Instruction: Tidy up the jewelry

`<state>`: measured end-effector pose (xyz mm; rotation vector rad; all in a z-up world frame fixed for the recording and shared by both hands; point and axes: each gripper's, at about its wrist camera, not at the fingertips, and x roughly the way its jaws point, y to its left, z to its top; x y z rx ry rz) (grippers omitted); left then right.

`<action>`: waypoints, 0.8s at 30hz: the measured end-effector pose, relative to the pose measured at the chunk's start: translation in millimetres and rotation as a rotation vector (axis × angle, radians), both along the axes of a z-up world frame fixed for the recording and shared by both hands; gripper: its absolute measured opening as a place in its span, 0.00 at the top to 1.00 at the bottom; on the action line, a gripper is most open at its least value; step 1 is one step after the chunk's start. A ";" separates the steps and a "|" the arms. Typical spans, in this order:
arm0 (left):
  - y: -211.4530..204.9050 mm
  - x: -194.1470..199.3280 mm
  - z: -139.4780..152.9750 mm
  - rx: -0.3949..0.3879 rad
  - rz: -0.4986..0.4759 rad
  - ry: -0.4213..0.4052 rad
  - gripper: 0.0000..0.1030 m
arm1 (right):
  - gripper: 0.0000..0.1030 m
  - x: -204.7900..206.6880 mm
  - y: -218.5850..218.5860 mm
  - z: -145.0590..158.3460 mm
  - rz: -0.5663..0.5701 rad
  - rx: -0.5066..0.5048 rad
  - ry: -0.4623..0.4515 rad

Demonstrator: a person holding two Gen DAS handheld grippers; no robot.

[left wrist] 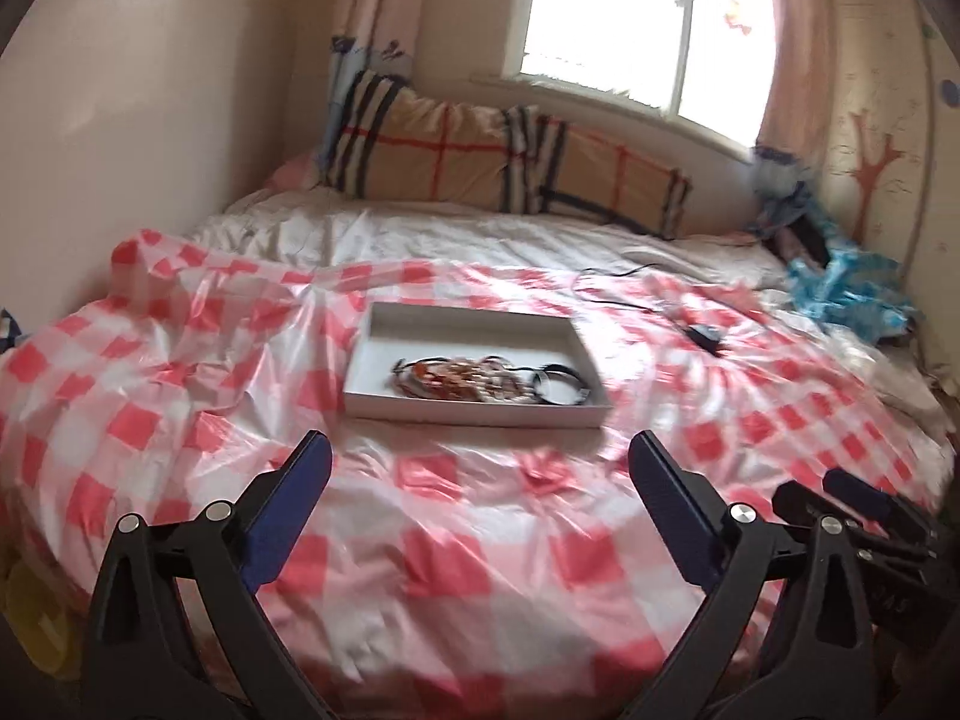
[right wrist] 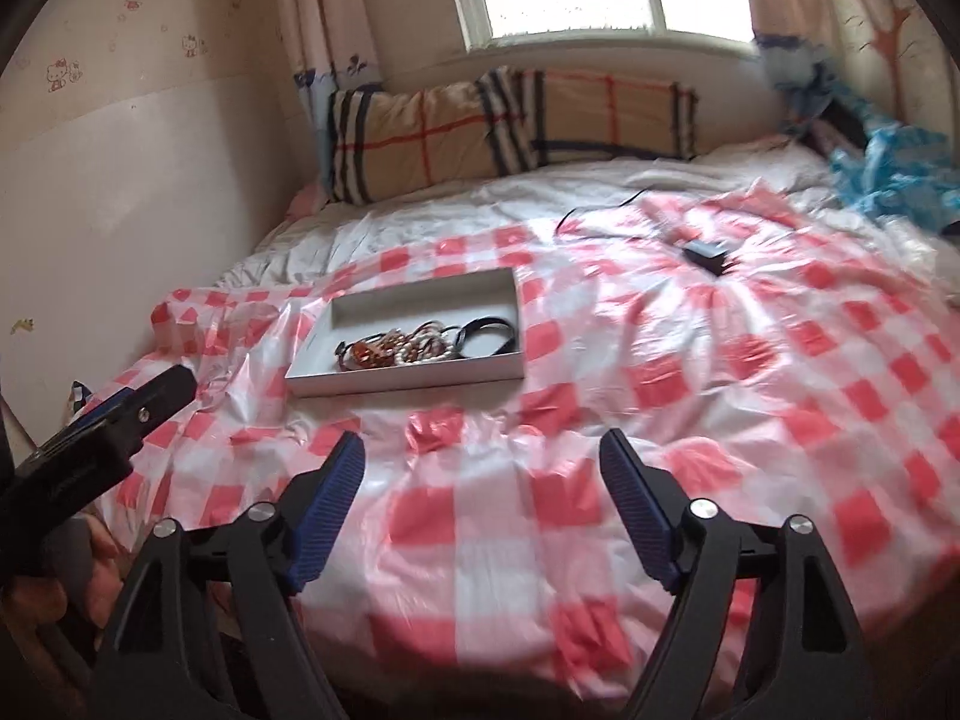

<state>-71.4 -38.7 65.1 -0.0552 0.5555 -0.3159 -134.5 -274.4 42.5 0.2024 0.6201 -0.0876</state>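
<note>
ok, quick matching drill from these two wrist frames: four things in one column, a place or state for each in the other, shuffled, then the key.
Things
1. jewelry
2. black charger
3. plaid pillows
4. left gripper

Places or states
A. under the window, at the head of the bed
B. piled in the white tray
C. open, holding nothing
D. on the checkered sheet, right of the tray

Pairs: 1-B, 2-D, 3-A, 4-C
</note>
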 end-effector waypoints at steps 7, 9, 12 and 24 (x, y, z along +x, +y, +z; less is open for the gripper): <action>2.0 -78.0 24.8 0.001 -0.091 -0.078 0.07 | 0.16 -67.7 17.1 21.8 -0.052 -0.035 -0.093; 4.2 -95.4 28.8 0.013 -0.095 -0.097 0.07 | 0.13 -78.4 24.5 23.8 -0.053 -0.028 -0.110; 10.9 -114.3 24.2 0.033 -0.090 -0.108 0.07 | 0.12 -91.7 38.0 22.5 -0.045 -0.032 -0.122; 35.3 -148.0 -10.7 0.109 -0.057 -0.041 0.07 | 0.09 -120.7 58.6 1.0 -0.025 -0.057 -0.096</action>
